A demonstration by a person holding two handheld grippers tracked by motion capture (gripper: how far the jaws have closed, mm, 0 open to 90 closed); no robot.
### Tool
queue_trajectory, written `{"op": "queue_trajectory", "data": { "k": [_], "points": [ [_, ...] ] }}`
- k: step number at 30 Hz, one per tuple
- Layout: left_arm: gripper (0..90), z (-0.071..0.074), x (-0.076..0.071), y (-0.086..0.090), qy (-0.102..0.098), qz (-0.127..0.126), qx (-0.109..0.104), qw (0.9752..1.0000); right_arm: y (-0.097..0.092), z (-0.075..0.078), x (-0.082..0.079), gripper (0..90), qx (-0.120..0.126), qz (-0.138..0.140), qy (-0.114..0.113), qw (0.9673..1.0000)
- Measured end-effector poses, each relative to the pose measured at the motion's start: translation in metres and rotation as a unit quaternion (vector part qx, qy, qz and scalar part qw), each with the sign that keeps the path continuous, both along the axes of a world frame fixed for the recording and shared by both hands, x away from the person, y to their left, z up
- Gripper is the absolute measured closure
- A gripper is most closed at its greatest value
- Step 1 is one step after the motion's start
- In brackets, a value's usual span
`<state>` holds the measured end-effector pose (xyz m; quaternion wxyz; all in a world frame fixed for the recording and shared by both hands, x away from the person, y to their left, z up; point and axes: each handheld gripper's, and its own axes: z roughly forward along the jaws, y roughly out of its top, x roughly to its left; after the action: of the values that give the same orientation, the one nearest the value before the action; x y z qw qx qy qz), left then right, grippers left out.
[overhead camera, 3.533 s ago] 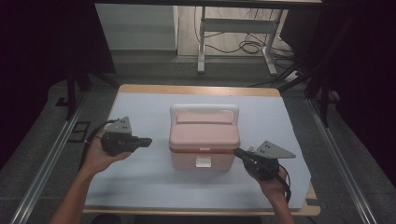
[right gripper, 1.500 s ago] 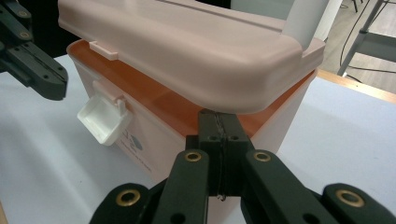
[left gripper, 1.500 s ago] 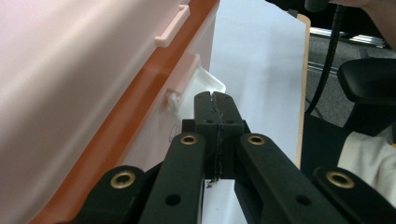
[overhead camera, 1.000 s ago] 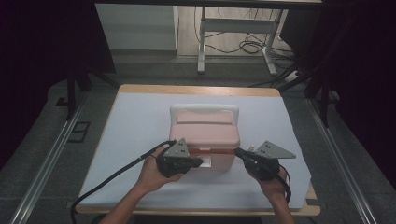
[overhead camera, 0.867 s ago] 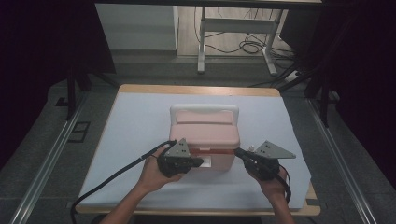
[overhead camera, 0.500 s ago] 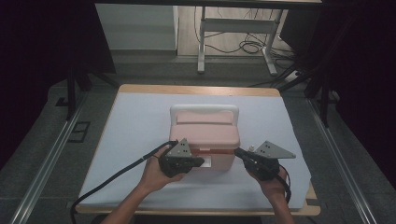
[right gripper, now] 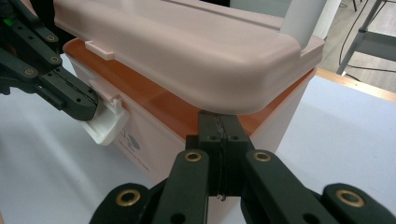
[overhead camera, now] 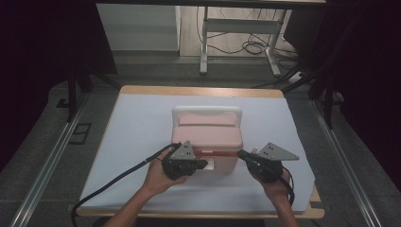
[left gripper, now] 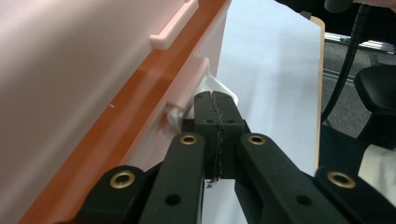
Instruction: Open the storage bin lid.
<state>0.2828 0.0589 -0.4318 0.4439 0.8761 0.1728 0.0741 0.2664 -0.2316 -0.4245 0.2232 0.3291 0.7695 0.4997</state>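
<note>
At the middle of the tabletop (overhead camera: 142,123), a bit toward the near edge, sits the pink box (overhead camera: 208,137), lid down, white handle on its far side. Wide bare cloth left, right and behind the box; only a narrow strip in front of it, where both hands work. Left gripper (overhead camera: 204,164) is at the front face, its fingers pressed together, tip against the white latch (overhead camera: 208,164). Right gripper (overhead camera: 242,154) is at the near right corner of the box, fingers also pressed together, nothing between them. Tabletop's right edge lies near the right hand (overhead camera: 274,182); left hand (overhead camera: 158,176) has more room.

Left gripper view: closed tip (left gripper: 214,103) right at the latch (left gripper: 219,88) under the orange rim band (left gripper: 116,135), cloth running on beyond. Right gripper view: closed tip (right gripper: 218,125) just under the lid (right gripper: 187,51) overhang at the corner, on the orange band; it also shows the left gripper (right gripper: 88,105) touching the latch (right gripper: 106,123), which tilts out from the front. High view gives the free room around; the latch is tiny there.
</note>
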Motion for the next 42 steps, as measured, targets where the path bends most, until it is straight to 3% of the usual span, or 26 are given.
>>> {"op": "queue_trajectory", "data": {
  "k": [18, 23, 26, 29, 42],
  "points": [
    [90.0, 0.001, 0.001, 0.000, 0.003, -0.002, 0.003, 1.0000, -0.006, 0.005, 0.005, 89.7, 0.001, -0.007, 0.002, 1.0000],
    [90.0, 0.003, -0.001, -0.004, -0.012, -0.003, 0.025, 0.9996, -0.005, 0.014, 0.008, 89.7, 0.000, -0.007, -0.002, 1.0000],
    [90.0, 0.003, 0.002, -0.003, 0.006, -0.001, 0.013, 0.9999, -0.005, 0.022, 0.011, 89.7, -0.006, -0.004, -0.004, 1.0000],
    [90.0, 0.003, 0.001, -0.003, -0.002, -0.004, 0.019, 0.9998, -0.005, 0.028, 0.015, 89.7, -0.010, -0.002, -0.005, 0.9999],
    [90.0, 0.003, 0.001, -0.003, -0.003, -0.003, 0.020, 0.9998, -0.006, 0.052, 0.035, 89.7, -0.018, 0.001, -0.001, 0.9998]
  ]
}}
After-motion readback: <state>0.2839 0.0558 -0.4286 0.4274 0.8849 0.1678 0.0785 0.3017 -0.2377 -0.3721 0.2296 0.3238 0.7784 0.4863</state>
